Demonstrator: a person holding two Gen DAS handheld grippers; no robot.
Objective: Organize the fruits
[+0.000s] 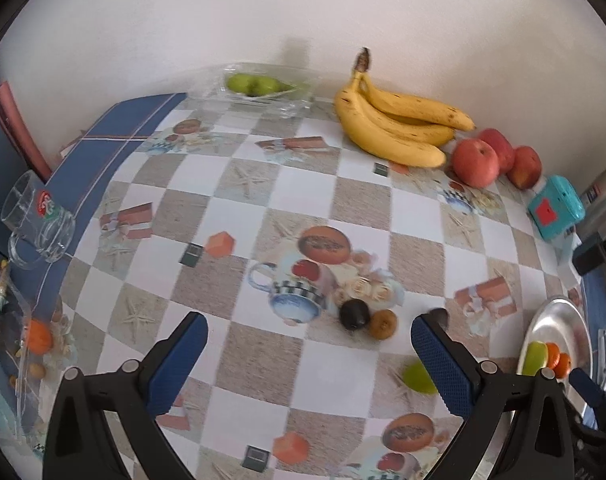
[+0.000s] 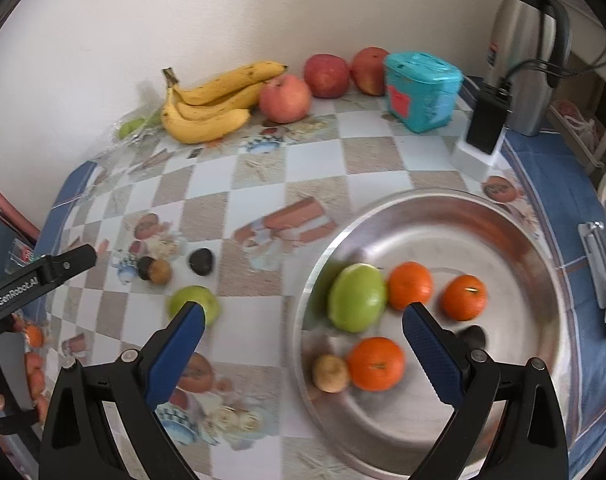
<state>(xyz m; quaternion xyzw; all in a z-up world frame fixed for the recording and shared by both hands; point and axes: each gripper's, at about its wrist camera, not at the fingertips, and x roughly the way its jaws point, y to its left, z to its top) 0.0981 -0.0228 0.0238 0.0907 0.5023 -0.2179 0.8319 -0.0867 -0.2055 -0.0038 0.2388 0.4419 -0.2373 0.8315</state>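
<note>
Checked oilcloth (image 2: 263, 184) printed with cups and melons covers the table, which sits against a plain white wall.

Nearest, both tools hang over it with nothing in them: the right gripper (image 2: 303, 316) stands spread wide above the steel tray (image 2: 443, 208), and the left gripper (image 1: 309, 330) is equally wide apart over the cloth.

In the tray lie a green pear-like fruit (image 2: 357, 298), three mandarins (image 2: 409, 284), a small brown fruit (image 2: 330, 373) and a dark one half hidden behind the right finger. So the sorting looks roughly half done.

Loose on the cloth just left of the tray are a green fruit (image 2: 195, 302), a dark plum-like fruit (image 2: 201, 261) and, touching each other, another dark fruit (image 1: 354, 314) and a brown kiwi-like fruit (image 1: 383, 323); these look like the next to collect.

Farther back, a bunch of bananas (image 2: 207, 108) and three red apples (image 2: 286, 98) line the wall, with green pears in a clear dish (image 1: 259, 84) beyond.

Nothing blocks the loose fruit. A teal box (image 2: 421, 90), a black charger (image 2: 485, 120) and a steel thermos (image 2: 529, 44) crowd the far right corner, and a glass mug (image 1: 39, 224) stands at the left edge, clear of the work.
</note>
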